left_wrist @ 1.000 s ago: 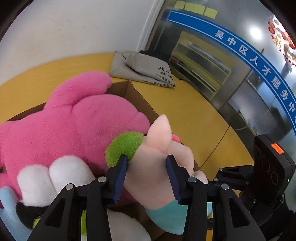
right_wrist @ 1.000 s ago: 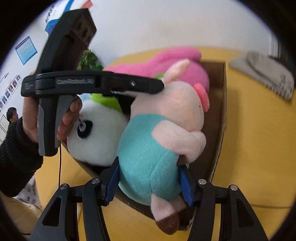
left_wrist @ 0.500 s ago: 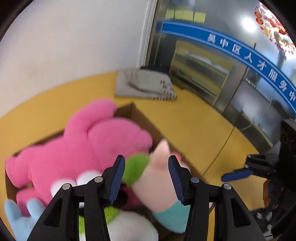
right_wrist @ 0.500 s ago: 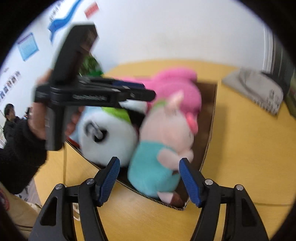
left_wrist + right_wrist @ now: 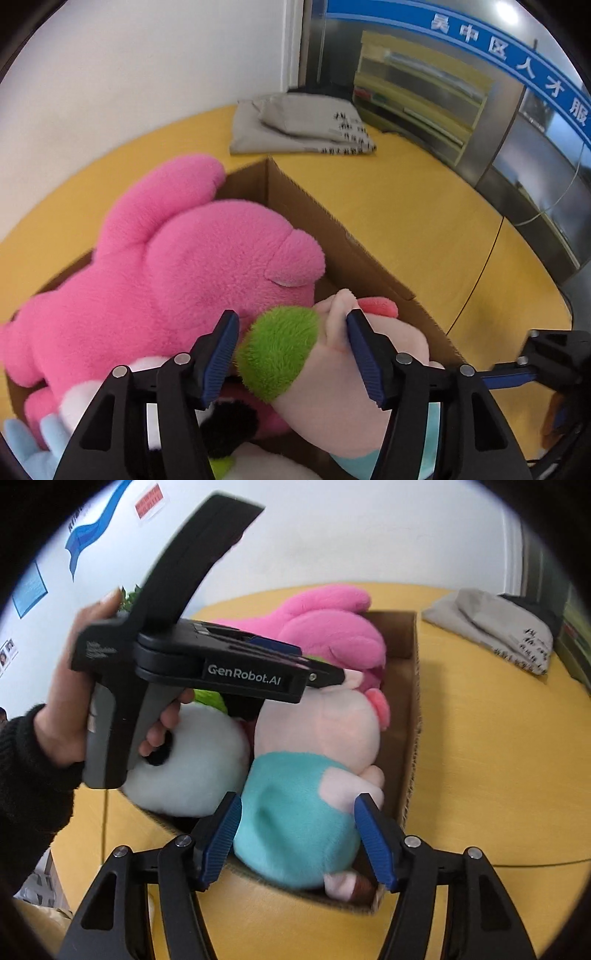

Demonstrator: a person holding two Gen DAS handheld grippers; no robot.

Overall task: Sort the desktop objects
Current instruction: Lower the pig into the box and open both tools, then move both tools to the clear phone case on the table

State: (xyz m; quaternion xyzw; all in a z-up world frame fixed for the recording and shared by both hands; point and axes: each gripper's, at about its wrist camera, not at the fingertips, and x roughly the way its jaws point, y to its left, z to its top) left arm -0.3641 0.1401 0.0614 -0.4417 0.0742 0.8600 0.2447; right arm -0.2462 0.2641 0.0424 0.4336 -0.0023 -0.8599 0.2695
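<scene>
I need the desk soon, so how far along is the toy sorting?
Done: the pink plush, the white plush and the pig plush lie in the cardboard box. In hand: nothing; the left gripper is opening around the pig's head, the right gripper closing beside its teal body. Left: only grey folded cloth lies outside.

The tabletop (image 5: 498, 775) is a smooth yellow surface with a curved far edge against a white wall; a thin seam line crosses it. An open brown cardboard box (image 5: 410, 716) stands directly on the tabletop. Folded grey cloth (image 5: 295, 125) with dark printed characters lies flat near the far edge, well apart from the cardboard box.
</scene>
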